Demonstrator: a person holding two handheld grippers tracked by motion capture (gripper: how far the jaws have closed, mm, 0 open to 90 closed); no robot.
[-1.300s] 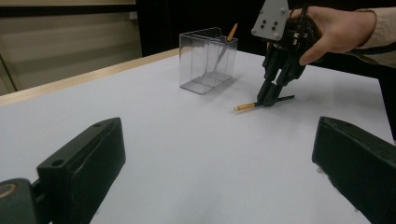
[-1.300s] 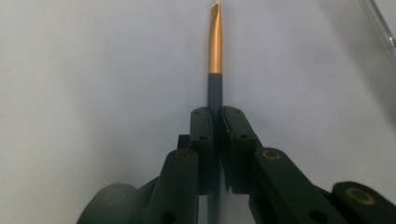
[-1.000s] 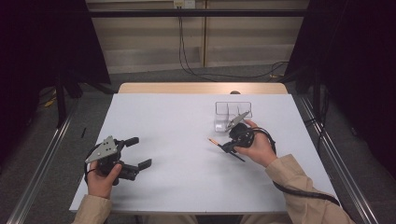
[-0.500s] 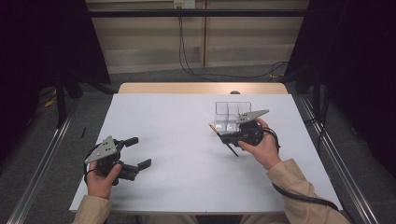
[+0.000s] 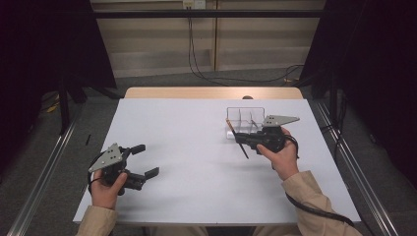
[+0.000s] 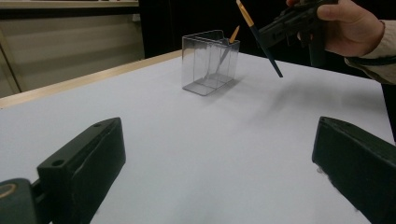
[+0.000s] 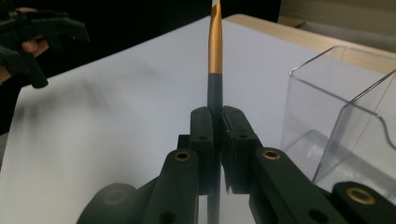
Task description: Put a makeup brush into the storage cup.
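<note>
At the white table [image 5: 196,147], my right gripper [image 5: 244,138] clamps a thin brush [image 5: 239,143] by its dark handle, jaws pressed tight on it, and holds it above the tabletop just beside the clear plastic organizer [image 5: 245,118]. In the right gripper view the brush [image 7: 215,56] rises straight out of the closed jaws, its gold ferrule uppermost, with the organizer's wall [image 7: 327,107] close at the right. From the left gripper view the brush [image 6: 259,39] hangs slanted in the air, apart from the organizer [image 6: 209,63] (another brush already leans inside one compartment). My left gripper [image 5: 140,161] sits near the table's front left, jaws spread wide and holding nothing.
</note>
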